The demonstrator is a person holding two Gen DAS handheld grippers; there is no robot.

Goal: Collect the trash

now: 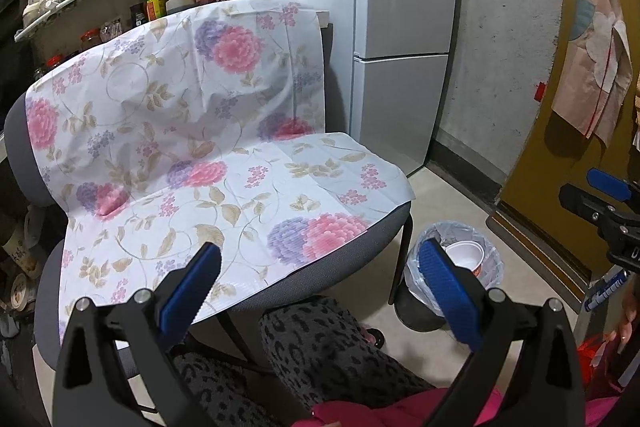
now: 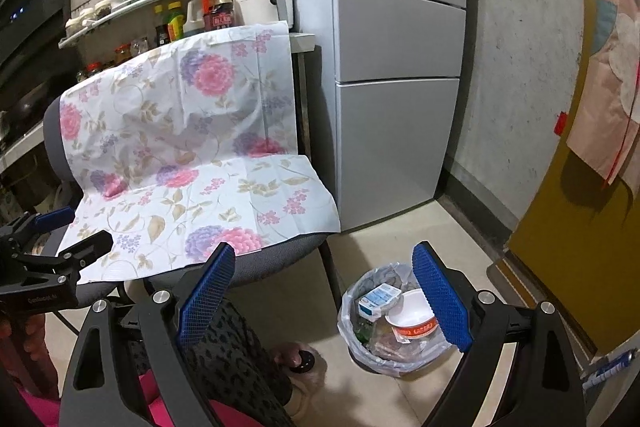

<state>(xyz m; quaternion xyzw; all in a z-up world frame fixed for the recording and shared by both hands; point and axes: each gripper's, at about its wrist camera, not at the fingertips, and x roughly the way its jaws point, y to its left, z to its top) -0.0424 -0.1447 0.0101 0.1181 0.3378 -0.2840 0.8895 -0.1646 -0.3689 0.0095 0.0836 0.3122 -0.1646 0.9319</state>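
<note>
Grey fridge point(image 2: 400, 67) behind cloth-draped chair point(image 2: 192, 163); lined trash bin point(image 2: 394, 323) beside chair leg, holding noodle cup point(image 2: 412, 319), carton point(image 2: 378, 301). Left gripper point(image 1: 320, 287), right gripper point(image 2: 326, 301) both spread, empty.

Small round dark waste bin point(image 2: 384, 367) lined with a translucent white plastic bag point(image 2: 348, 311): stands upright on the pale floor just beside the chair's front leg, bag rim folded over the top. Contents, nearly to the rim:
- white paper noodle bowl with a red band point(image 2: 410, 319), tilted, mouth up, empty;
- white-and-blue milk carton point(image 2: 378, 301), lying on its side beside the bowl;
- crumpled wrappers point(image 2: 386, 343) beneath, details unclear.
</note>
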